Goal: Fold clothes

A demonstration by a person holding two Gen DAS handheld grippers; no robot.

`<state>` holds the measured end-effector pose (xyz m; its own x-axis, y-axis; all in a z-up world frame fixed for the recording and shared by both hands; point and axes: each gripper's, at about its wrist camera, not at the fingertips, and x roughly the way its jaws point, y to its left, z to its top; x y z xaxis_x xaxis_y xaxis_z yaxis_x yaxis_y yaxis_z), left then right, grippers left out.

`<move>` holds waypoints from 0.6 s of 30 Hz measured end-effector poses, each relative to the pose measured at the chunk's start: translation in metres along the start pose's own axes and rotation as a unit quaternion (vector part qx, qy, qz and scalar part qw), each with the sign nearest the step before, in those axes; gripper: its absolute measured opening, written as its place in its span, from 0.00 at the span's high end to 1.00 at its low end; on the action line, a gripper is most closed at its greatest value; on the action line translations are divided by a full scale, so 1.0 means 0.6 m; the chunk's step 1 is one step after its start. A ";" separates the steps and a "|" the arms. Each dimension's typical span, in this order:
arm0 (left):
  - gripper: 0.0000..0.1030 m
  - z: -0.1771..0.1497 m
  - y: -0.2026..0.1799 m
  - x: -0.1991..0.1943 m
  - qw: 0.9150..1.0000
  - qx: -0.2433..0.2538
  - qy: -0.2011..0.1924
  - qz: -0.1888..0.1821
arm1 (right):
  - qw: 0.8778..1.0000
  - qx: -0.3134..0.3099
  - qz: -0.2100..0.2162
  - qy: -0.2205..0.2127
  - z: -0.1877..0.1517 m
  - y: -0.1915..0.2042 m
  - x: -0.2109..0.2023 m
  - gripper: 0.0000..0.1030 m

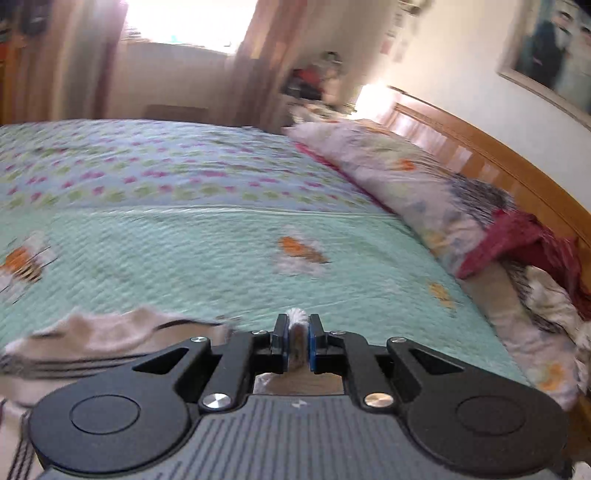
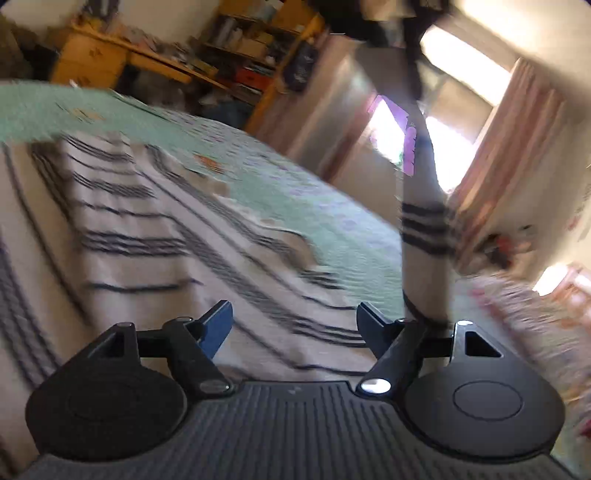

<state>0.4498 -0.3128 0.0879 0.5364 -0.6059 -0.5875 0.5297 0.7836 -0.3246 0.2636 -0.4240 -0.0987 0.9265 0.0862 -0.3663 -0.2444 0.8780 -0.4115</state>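
A beige garment with dark stripes [image 2: 155, 236] lies spread on the bed. In the right wrist view my right gripper [image 2: 295, 325] hovers just above it, open, with nothing between its blue pads. One striped part of the same garment [image 2: 424, 251] hangs stretched upward at the right of that view. In the left wrist view my left gripper [image 1: 298, 338] is shut on a pinch of this beige cloth [image 1: 297, 321]. More of the garment [image 1: 103, 339] trails at the lower left, over the bedspread [image 1: 221, 251].
Patterned pillows [image 1: 417, 184] and a dark red cloth [image 1: 517, 240] lie along the wooden headboard [image 1: 480, 147]. Curtains and a bright window [image 1: 192, 22] stand beyond the bed. Cluttered wooden shelves and a desk [image 2: 236, 48] are across the room.
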 end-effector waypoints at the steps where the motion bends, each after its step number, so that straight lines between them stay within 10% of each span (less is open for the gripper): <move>1: 0.90 -0.010 0.024 0.000 1.000 -0.007 0.006 0.013 | 0.999 0.015 0.030 -0.002 0.002 -0.002 -0.003 0.27; 5: 0.90 -0.057 0.117 0.033 0.995 -0.032 0.046 0.083 | 0.973 0.146 0.177 -0.019 0.001 -0.041 -0.007 0.27; 10: 0.90 -0.105 0.195 0.057 0.987 -0.047 0.061 0.139 | 0.898 0.320 0.297 -0.059 -0.037 -0.117 0.007 0.27; 18: 0.79 -0.131 0.201 0.080 0.991 -0.033 0.068 0.112 | 0.761 0.558 0.297 -0.143 -0.140 -0.222 0.031 0.27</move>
<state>0.4876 -0.2366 -0.0378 0.5399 -0.3950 -0.7433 0.3611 0.9064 -0.2194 0.2897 -0.5790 -0.1208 0.8103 0.5837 0.0516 -0.3971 0.4823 0.7808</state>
